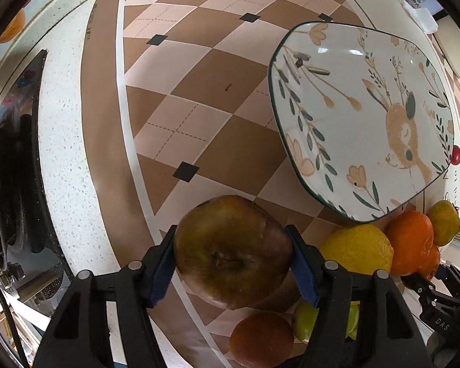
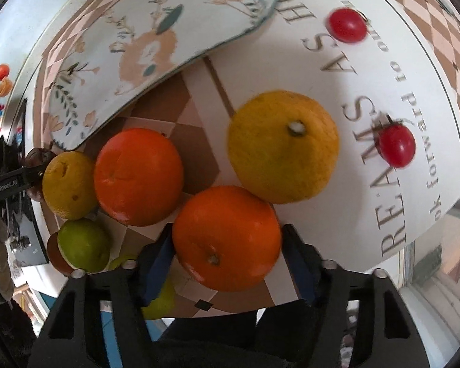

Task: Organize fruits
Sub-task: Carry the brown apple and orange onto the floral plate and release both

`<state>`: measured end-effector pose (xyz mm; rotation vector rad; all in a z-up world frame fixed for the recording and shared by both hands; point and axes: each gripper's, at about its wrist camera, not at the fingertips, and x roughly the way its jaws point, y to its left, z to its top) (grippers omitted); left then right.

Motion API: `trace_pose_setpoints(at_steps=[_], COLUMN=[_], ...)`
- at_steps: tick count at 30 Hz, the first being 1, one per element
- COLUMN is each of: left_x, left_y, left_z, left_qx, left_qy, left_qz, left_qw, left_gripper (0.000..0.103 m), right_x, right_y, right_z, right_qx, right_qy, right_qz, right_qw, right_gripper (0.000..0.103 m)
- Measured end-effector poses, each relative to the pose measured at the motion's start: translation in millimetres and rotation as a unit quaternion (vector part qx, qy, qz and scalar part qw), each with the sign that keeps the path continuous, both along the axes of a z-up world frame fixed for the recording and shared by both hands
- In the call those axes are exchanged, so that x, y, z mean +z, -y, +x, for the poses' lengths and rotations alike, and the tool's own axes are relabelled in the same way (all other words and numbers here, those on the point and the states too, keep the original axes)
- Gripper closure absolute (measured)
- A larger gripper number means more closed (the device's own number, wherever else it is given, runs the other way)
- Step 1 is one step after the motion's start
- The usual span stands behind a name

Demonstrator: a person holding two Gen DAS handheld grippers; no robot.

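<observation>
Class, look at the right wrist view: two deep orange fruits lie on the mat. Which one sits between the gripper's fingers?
The lower orange, nearest the camera, with a blue finger on each side. The other orange lies farther up and left, outside them.

Soft, even daylight reaches me in both views. Glare spots sit on the plate [image 1: 352, 52]. My fisheye bends everything at the dark rims. In my right view the tomatoes [image 2: 396, 144] and the plate's print smear with blur.
</observation>
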<state>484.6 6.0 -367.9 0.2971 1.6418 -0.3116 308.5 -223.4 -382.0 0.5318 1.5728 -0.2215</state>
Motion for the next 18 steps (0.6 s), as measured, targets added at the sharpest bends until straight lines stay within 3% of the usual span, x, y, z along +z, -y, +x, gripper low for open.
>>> trace_pose_setpoints(at_steps=[5, 10, 15, 18], left_x=[10, 46, 96, 114], left_y=[-2, -6, 12, 36], left_z=[-4, -11, -11, 2], left_qx=[0.004, 0.019, 0.030, 0.050], left_qy=[0.014, 0.035, 0.068, 0.071], left_qz=[-0.001, -0.031, -0.066, -0.080], left_qw=[0.9999, 0.9987, 0.9951, 0.9930], left_gripper=[0.039, 0.039, 0.039, 0.039], right_x=[4, 38, 87, 107], right_y=[-2, 3, 13, 19], right_z=[-1, -3, 27, 67], right_qx=[0.012, 0.013, 0.044, 0.077], right_qy=[-0.006, 0.013, 0.065, 0.095], right_qz=[-0.004, 0.018, 0.030, 0.018], right_qw=[1.000, 1.000, 0.996, 0.992], right_gripper=[0.037, 0.038, 0.038, 0.038])
